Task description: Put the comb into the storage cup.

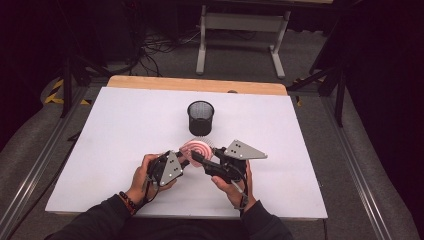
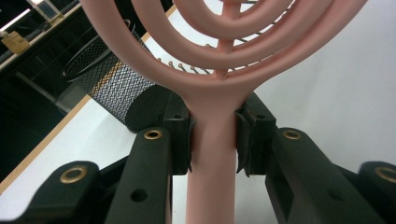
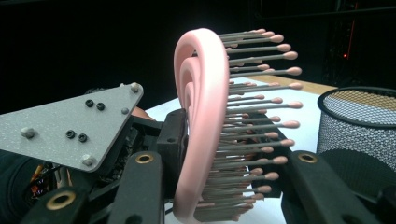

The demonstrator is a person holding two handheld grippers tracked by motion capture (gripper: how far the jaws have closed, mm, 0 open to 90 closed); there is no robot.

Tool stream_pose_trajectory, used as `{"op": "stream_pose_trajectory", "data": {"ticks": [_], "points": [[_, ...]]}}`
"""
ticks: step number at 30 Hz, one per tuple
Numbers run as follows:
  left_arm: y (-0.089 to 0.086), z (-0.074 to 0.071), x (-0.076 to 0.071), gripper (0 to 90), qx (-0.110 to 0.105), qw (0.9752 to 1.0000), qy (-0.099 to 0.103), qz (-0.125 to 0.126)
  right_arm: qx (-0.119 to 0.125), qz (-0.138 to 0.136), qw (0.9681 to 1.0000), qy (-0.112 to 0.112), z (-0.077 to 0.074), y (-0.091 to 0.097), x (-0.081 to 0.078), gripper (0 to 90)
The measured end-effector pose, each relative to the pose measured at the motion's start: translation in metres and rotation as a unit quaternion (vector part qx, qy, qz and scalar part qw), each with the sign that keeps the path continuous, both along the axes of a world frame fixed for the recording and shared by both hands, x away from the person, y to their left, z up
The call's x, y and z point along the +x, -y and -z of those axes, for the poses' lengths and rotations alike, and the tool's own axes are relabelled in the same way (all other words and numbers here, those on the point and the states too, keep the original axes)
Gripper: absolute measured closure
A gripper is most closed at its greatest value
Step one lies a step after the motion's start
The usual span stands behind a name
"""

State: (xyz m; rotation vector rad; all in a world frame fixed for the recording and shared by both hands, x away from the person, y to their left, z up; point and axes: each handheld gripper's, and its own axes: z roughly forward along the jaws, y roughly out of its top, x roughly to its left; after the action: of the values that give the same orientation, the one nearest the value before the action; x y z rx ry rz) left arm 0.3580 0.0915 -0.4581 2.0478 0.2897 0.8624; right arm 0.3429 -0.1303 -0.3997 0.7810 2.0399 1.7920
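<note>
Pink hairbrush [image 1: 196,149] above white table [image 1: 115,145], dark room.

Pink hairbrush [image 1: 196,150], concentric-ring head, grey pink-tipped bristles; frame centre, lifted off tabletop, head on edge, handle clamped.

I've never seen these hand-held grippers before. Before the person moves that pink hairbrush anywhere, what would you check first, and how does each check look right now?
1. Left hand-held gripper clamps the pink hairbrush by its handle: ok; both pads press on the handle.
2. Right hand-held gripper grips the brush head: ok, its jaws sit against the head, one on the back, one on the bristle side.
3. Bristles unharmed under that jaw: cannot tell.
4. Mesh cup stands upright: ok.
5. Cup's mouth is free: ok from the high view; its inside looks dark, contents cannot tell.
6. Path from brush to cup over the white table: ok.
</note>
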Motion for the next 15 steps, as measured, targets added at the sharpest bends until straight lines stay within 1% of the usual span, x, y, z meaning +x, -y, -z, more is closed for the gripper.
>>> {"op": "stream_pose_trajectory", "data": {"ticks": [1,4,6,7,9,10,11,12,13,15], "points": [[0.000,0.000,0.000,69.4,0.000,1.0000,-0.003,0.003,0.001,0.000,1.0000,0.001,0.000,0.000,0.000,62.1],[0.001,-0.001,0.001,67.0,0.004,0.9999,-0.001,0.010,0.008,-0.002,1.0000,0.002,-0.001,0.001,0.001,62.1],[0.000,-0.002,0.002,60.1,-0.001,0.9999,-0.007,0.016,0.008,-0.002,0.9999,0.006,-0.003,0.002,0.000,62.1],[-0.001,-0.003,0.001,58.7,-0.003,0.9998,-0.007,0.016,0.008,0.001,0.9999,0.008,-0.004,0.003,0.000,62.2],[-0.003,-0.003,0.002,56.7,-0.011,0.9994,-0.015,0.030,0.009,0.004,0.9998,0.015,-0.007,0.005,0.000,62.2],[-0.004,-0.004,0.002,54.3,-0.012,0.9994,-0.014,0.029,0.009,0.005,0.9998,0.015,-0.008,0.005,0.000,62.3],[-0.004,-0.004,0.003,49.9,-0.014,0.9992,-0.018,0.031,0.011,0.009,0.9997,0.019,-0.010,0.008,0.000,62.4],[-0.006,-0.004,0.003,49.9,-0.014,0.9991,-0.022,0.032,0.011,0.009,0.9997,0.019,-0.010,0.008,0.000,62.4],[-0.007,-0.004,0.004,47.7,-0.018,0.9989,-0.027,0.034,0.011,0.011,0.9997,0.020,-0.011,0.009,0.000,62.4],[-0.010,-0.004,0.007,43.0,-0.019,0.9982,-0.040,0.041,0.013,0.015,0.9996,0.022,-0.012,0.012,0.000,62.5]]}}
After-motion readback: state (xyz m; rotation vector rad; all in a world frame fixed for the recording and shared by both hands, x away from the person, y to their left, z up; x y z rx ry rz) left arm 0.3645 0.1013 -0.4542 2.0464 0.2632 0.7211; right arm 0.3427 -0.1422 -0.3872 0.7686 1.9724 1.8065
